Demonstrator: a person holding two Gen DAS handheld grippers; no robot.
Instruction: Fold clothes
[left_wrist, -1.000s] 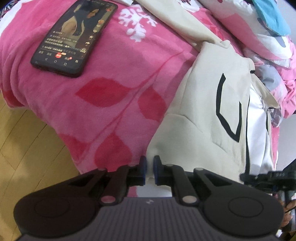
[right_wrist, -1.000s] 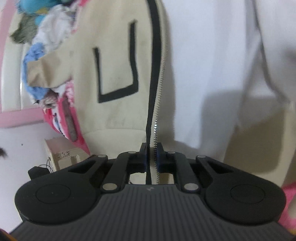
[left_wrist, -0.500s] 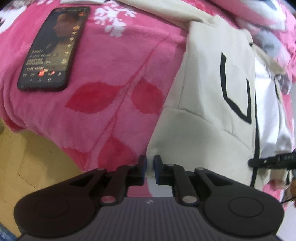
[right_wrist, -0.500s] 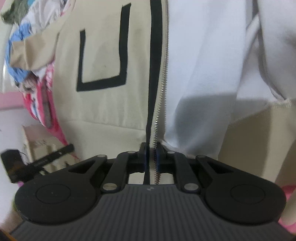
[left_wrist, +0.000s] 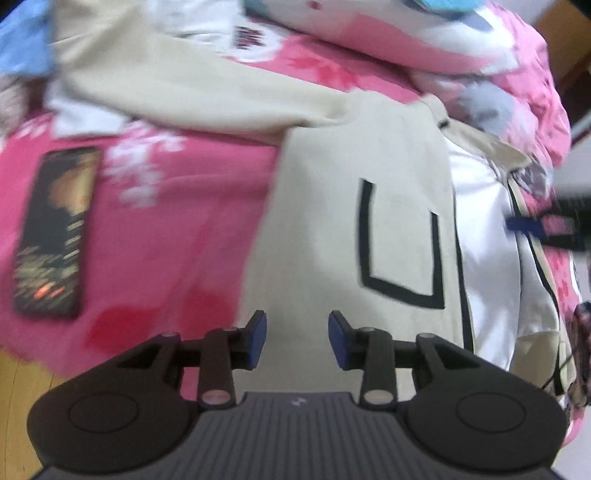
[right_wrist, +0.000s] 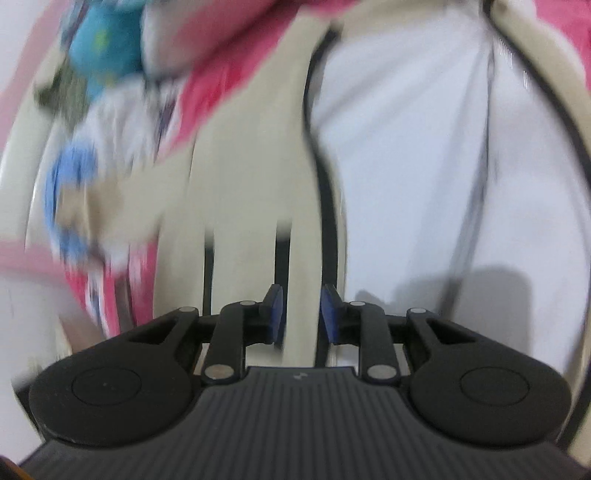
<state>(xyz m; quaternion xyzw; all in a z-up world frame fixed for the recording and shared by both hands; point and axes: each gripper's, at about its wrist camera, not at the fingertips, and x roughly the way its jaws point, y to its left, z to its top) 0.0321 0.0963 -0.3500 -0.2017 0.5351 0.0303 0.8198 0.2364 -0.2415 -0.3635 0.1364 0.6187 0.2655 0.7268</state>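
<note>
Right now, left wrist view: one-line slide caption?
Open left gripper above cream jacket on pink blanket, phone alongside.

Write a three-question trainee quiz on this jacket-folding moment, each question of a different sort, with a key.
1. True or false: the left gripper is clamped on the cream jacket.
2. What lies on the pink blanket left of the jacket? A) phone B) book C) remote
3. Fill in: the right gripper has its jaws ____.

Key
1. False; its jaws are apart with nothing between them.
2. A, the phone.
3. Open.
</note>
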